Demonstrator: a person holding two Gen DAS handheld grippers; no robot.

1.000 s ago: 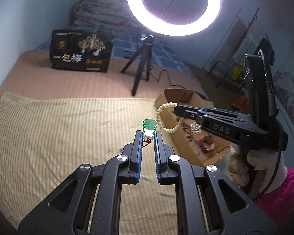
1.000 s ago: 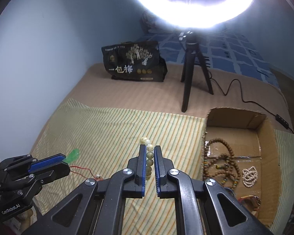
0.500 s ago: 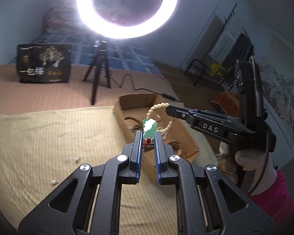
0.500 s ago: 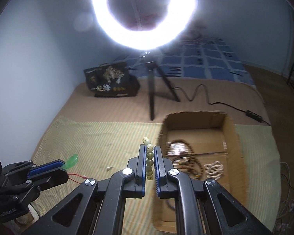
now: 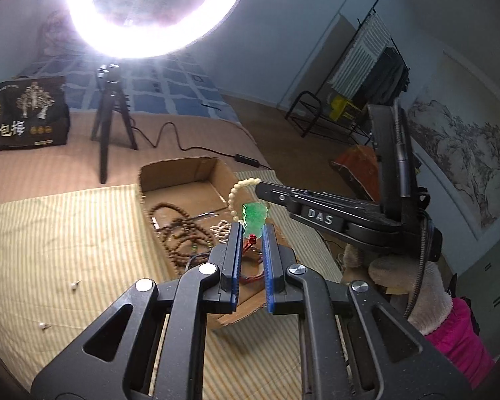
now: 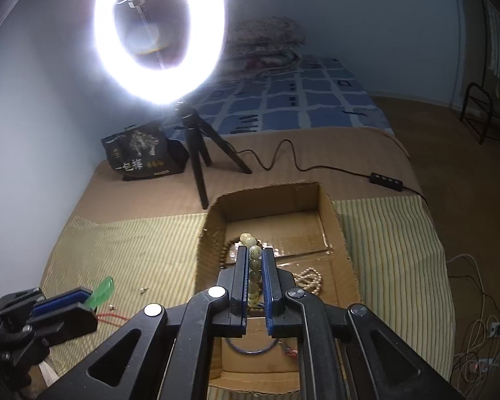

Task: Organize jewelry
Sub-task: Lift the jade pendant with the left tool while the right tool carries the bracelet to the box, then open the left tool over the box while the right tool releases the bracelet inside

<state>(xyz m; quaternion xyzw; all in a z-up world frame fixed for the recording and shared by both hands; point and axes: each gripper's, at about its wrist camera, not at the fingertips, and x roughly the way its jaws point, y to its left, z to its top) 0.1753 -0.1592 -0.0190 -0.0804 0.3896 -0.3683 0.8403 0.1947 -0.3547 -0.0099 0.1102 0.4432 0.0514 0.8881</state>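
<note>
Striped bed (image 6: 133,250) under ring light (image 6: 160,33).
Left gripper (image 5: 251,230) clamps green pendant (image 5: 255,216); right gripper (image 6: 255,253), at three o'clock, clamps bead bracelet (image 6: 254,266) above cardboard box (image 6: 330,206).

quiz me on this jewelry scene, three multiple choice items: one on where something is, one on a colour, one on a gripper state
1. Where do the dark brown bead strands lie?
A. inside the cardboard box
B. on the striped cloth
C. on the black bag

2. What colour is the pendant in the left gripper?
A. blue
B. green
C. white

3. How does the right gripper stand?
A. open and empty
B. open above a ring
C. shut on the pale bead bracelet

Answers:
1. A: the strands are heaped on the floor of the cardboard box, within its walls.
2. B: the pendant is translucent green, with a red cord hanging under it.
3. C: the fingers of the right gripper clamp a row of beads of the pale bead bracelet above the box.
</note>
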